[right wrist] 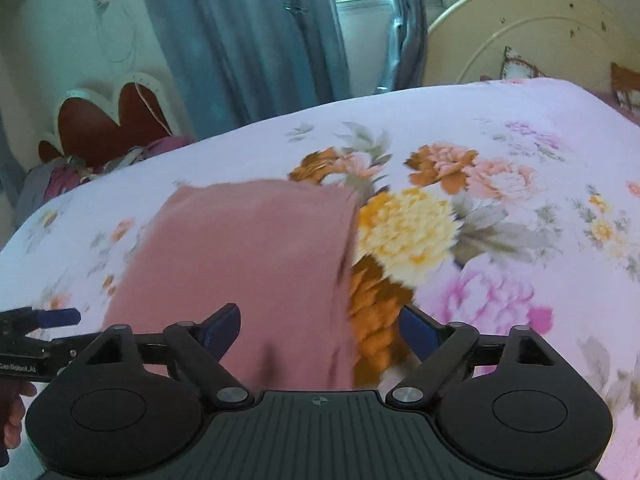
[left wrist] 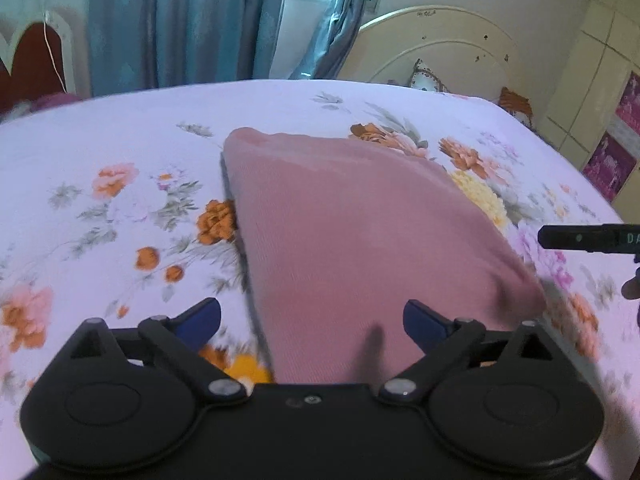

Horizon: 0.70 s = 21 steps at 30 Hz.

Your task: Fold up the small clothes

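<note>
A dusty pink garment [left wrist: 352, 240] lies folded flat on the floral bed sheet [left wrist: 120, 152]. In the left wrist view it reaches from mid-bed down to between the jaws. My left gripper [left wrist: 312, 318] is open and empty, its blue pads either side of the cloth's near edge. In the right wrist view the same pink garment [right wrist: 248, 264] lies left of centre. My right gripper [right wrist: 320, 326] is open and empty over the cloth's near right corner. The left gripper's blue tip [right wrist: 60, 317] shows at the left edge. The right gripper's black finger [left wrist: 584, 237] shows at the right edge.
The bed sheet [right wrist: 500, 208] has large printed flowers. A cream headboard [left wrist: 440, 44] with a cushion [left wrist: 426, 78] stands at the far right. Blue curtains [left wrist: 180, 20] and a window hang behind. A red heart-shaped chair back [right wrist: 108, 120] with clothes is far left.
</note>
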Each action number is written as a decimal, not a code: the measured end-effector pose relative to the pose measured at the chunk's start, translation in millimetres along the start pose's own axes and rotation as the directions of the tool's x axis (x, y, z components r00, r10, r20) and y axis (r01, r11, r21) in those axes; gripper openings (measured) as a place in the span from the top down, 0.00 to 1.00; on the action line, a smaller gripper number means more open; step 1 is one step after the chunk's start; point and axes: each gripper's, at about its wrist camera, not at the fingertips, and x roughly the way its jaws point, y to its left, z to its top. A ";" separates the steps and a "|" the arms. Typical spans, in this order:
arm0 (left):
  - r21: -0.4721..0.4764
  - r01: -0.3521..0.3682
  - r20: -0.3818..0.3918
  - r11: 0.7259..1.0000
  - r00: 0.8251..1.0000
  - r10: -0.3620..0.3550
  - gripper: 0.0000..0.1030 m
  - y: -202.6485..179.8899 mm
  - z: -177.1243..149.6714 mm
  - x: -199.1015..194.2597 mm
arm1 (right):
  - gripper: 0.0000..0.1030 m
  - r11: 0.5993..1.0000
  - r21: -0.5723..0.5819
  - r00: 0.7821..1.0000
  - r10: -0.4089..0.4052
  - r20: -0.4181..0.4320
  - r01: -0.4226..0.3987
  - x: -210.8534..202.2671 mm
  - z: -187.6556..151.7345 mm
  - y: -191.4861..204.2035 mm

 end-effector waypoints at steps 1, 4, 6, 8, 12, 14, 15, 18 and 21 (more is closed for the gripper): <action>-0.027 0.017 -0.005 0.999 1.000 -0.017 0.06 3.4 4.2 4.9 | 0.27 1.000 0.004 1.000 0.015 -0.008 -0.015 5.0 8.2 -3.9; -0.133 0.045 -0.032 0.990 0.998 -0.050 0.16 18.1 15.5 22.4 | 0.42 0.985 0.126 0.990 0.128 -0.056 -0.120 27.7 25.3 -32.3; -0.210 0.061 -0.049 0.976 0.996 -0.073 0.23 29.9 20.1 33.2 | 0.44 0.957 0.220 0.973 0.212 -0.092 -0.188 48.8 31.0 -52.9; -0.270 0.080 -0.062 0.960 0.993 -0.100 0.26 40.2 21.4 42.1 | 0.44 0.930 0.279 0.950 0.283 -0.133 -0.238 67.9 33.4 -68.3; -0.358 0.123 -0.080 0.926 0.984 -0.162 0.31 57.4 21.7 56.5 | 0.44 0.886 0.366 0.913 0.368 -0.178 -0.285 95.5 31.6 -91.0; -0.377 0.136 -0.081 0.916 0.981 -0.179 0.31 62.0 22.3 60.0 | 0.44 0.858 0.396 0.891 0.420 -0.174 -0.327 101.8 33.6 -98.8; -0.384 0.139 -0.082 0.913 0.979 -0.184 0.31 63.5 22.9 61.5 | 0.44 0.852 0.397 0.882 0.436 -0.179 -0.341 105.6 37.0 -101.6; -0.380 0.141 -0.088 0.914 0.978 -0.188 0.31 62.2 25.5 64.8 | 0.44 0.841 0.400 0.863 0.467 -0.194 -0.365 115.3 42.5 -104.4; -0.369 0.141 -0.092 0.919 0.978 -0.187 0.32 59.3 30.3 69.4 | 0.44 0.822 0.411 0.837 0.506 -0.211 -0.393 126.0 46.6 -99.8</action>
